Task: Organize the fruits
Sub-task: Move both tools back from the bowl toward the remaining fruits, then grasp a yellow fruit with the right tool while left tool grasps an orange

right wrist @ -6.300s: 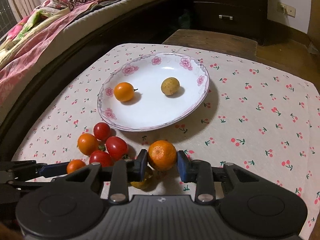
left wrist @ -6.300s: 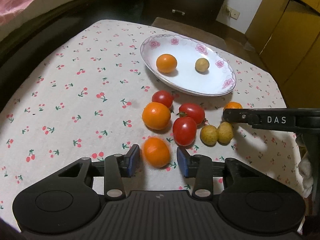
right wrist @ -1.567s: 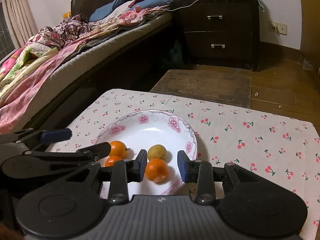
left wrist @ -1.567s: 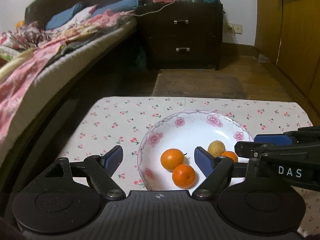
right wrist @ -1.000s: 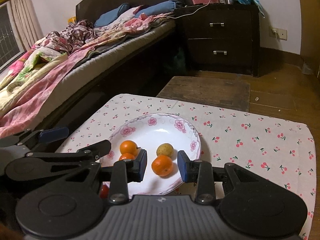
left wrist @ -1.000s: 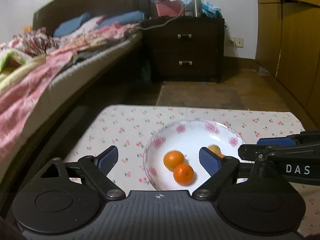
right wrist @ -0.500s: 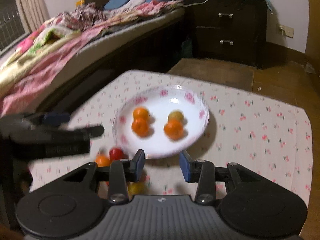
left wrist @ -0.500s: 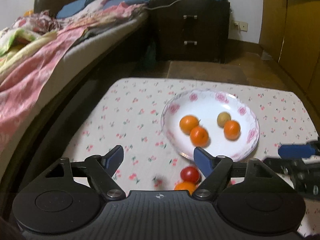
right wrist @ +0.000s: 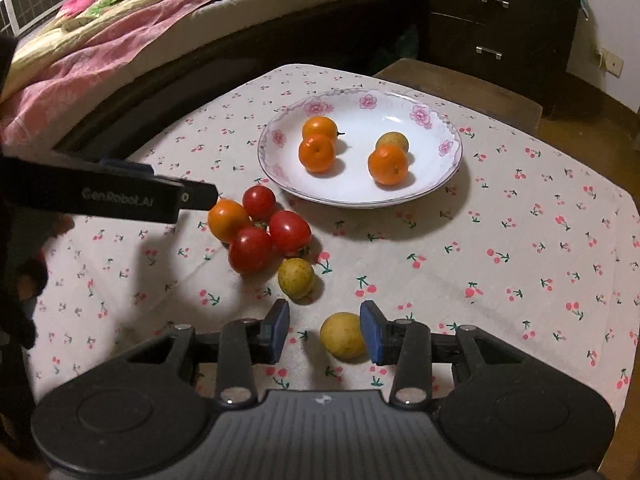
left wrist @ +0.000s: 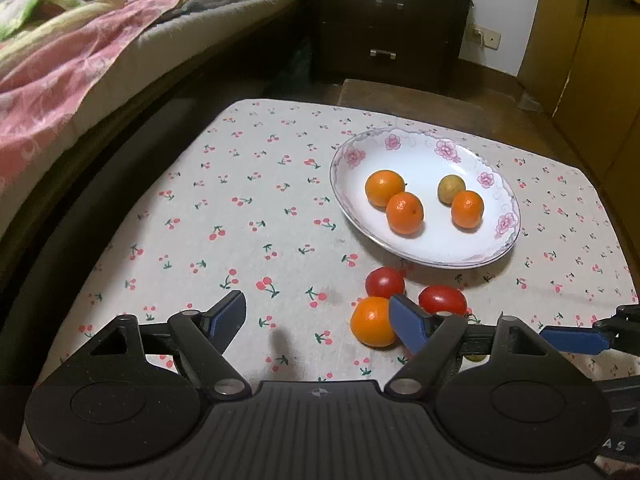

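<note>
A white flowered plate holds three oranges and a small yellow-brown fruit. On the cloth in front of it lie an orange, red tomatoes and two yellow fruits. My left gripper is open and empty above the cloth, its right finger beside the loose orange. My right gripper is open, low over the table, with a yellow fruit between its fingers, close to the right pad.
The table has a cherry-print cloth. A bed with pink bedding runs along the left, a dark dresser stands behind, and yellow cupboards are at the right. The left gripper's finger crosses the right wrist view.
Both grippers have drawn back from the plate and dropped toward the loose fruit in front. The right gripper now straddles a yellow fruit; the left one is beside the loose orange.
</note>
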Tool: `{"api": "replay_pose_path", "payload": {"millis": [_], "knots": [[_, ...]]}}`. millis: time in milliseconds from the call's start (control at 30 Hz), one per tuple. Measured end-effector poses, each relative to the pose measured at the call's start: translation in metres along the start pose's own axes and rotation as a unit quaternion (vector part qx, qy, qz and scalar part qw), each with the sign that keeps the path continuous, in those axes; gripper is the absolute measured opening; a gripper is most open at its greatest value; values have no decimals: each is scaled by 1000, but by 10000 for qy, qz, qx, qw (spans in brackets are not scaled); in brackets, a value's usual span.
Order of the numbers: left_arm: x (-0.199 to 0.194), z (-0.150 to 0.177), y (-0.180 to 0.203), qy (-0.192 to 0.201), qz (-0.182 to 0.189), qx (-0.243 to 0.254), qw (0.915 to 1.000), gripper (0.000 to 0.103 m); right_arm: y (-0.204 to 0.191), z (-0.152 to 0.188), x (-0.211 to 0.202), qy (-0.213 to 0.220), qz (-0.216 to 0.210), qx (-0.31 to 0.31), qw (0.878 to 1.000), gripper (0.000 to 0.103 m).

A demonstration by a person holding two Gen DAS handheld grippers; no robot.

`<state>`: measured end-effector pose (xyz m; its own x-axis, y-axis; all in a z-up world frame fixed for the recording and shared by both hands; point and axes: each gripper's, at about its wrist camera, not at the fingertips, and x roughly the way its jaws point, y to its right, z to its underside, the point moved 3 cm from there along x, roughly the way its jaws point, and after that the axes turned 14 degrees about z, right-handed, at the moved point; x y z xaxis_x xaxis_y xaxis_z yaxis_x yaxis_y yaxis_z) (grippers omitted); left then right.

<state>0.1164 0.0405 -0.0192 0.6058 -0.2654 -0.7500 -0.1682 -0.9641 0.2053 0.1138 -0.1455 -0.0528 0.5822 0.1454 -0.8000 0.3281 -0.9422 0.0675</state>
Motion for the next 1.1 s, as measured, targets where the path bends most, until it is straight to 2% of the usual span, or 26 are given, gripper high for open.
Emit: {"api": "replay_pose_path", "payload": {"millis": [133,233,333,467,567,767,833,933,1100], "knots": [[7,6,5,-110,36,208,9997,83,5,5,2,-35,142,-11,9999,37],[16,12,9,-244,136,282,9992,78,7,7,4,-116,154,-16,9998,37],[20,11,7,-216,254,170,9993,78,4,11,7,-159,178,-130,9996,37],[25,8,9,-212,239,186,9993,76,3,12,11,-214,191,-184,9994,36],[32,11,7,-371,325,96,9987,70,4,12,11,-223,188,-138,9995,34],[37,7,8,-308,425,-1,9986,67,4,11,12,-199,175,-104,9996,34],[38,8,12,-332,351,142,9987,62,5,10,12,-188,151,-49,9997,34],[38,12,19,-350,220,464,9981,60,6,7,12,-155,155,-7,9998,34],[40,7,18,-351,236,372,9984,47,4,7,12,-122,179,-42,9998,34]]}}
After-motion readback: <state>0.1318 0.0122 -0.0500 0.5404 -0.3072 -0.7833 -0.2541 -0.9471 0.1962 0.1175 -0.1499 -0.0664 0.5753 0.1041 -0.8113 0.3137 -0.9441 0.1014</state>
